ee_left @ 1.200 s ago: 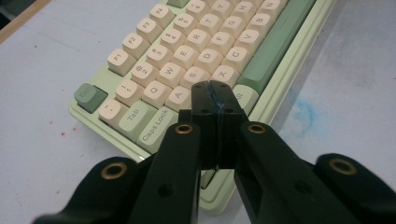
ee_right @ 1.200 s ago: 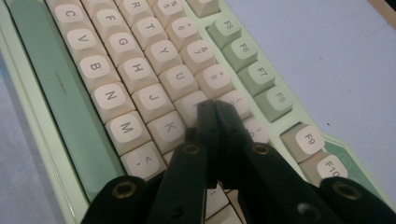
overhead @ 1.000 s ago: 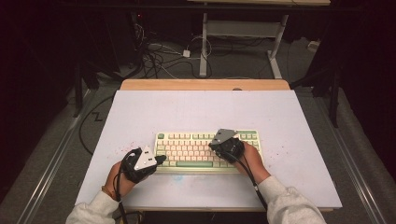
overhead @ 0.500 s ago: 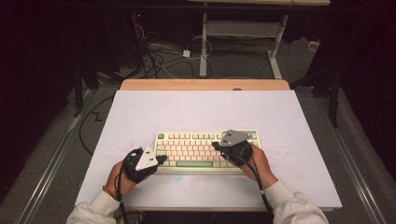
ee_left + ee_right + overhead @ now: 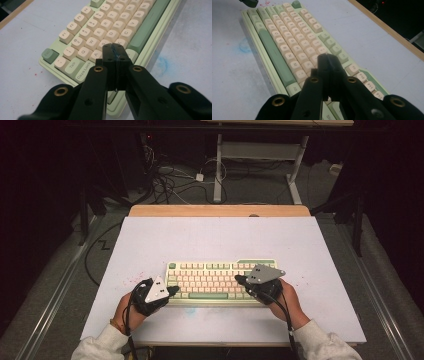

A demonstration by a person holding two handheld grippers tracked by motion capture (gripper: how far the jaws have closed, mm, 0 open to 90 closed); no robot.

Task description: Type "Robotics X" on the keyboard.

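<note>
table: white top (image 5: 210,237), wooden strip along far edge (image 5: 220,210); faint red specks near the left side, blue smudge on the surface in front of the keyboard (image 5: 163,62).
keyboard: green case, cream keys (image 5: 210,280), lies flat on the near half of the table, roughly centred, long side across the table. Green spacebar (image 5: 275,57) on the near row.
left hand: comes in from bottom left, grey sleeve, wraps the left gripper (image 5: 172,290) at the keyboard's left end, pointing right and inward.
left gripper: jaws pressed together, nothing between them; in the left gripper view its tips (image 5: 115,48) sit over the keys right of A, just above or on them, contact can't be told.
right hand: comes in from bottom right, holds the right gripper (image 5: 240,280) over the keyboard's right part, pointing left.
right gripper: jaws together, empty; tips (image 5: 327,58) hang over the right letter block, clear of the keys as far as I can tell.
floor behind: cables (image 5: 170,175) and a desk frame's white legs (image 5: 218,170), well apart from the work.
</note>
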